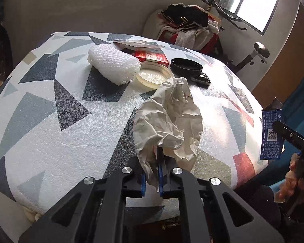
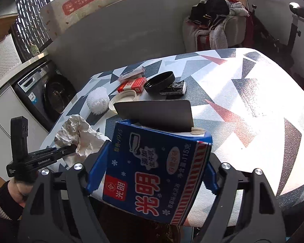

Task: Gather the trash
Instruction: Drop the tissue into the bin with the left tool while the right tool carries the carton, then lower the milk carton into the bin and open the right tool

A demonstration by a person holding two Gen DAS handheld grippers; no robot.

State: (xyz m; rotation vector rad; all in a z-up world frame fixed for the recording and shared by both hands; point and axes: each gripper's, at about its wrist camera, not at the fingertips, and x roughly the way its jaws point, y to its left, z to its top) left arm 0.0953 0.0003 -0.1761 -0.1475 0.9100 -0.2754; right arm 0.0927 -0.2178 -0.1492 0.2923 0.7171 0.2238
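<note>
I hold two grippers, one in each hand; my left gripper (image 1: 159, 169) is squeezed tight on a crumpled paper (image 1: 168, 121), and the paper sticks up from the blue pads over the near part of the table (image 1: 50, 121); my right gripper (image 2: 150, 174) is clamped on a blue ice cream box (image 2: 152, 174), with one pad on each side of it; the box top flap is open, and the box hangs just past the near edge of the table.

So two bits of trash are picked up, I think; they are not thrown away yet, and I see no bin in either view, so I cannot tell where they go.

More stuff sits at the far side of the table, all close together; a white foam net (image 1: 113, 64) lies beside a clear round lid (image 1: 155, 76); a red pack (image 1: 152, 57) is just behind the lid; a clear wrapper (image 1: 137, 44) lies behind that; a black lid (image 1: 186, 66) is near a small dark packet (image 1: 201, 80).

I guess some of these are trash too, so the job looks only partly done.
</note>
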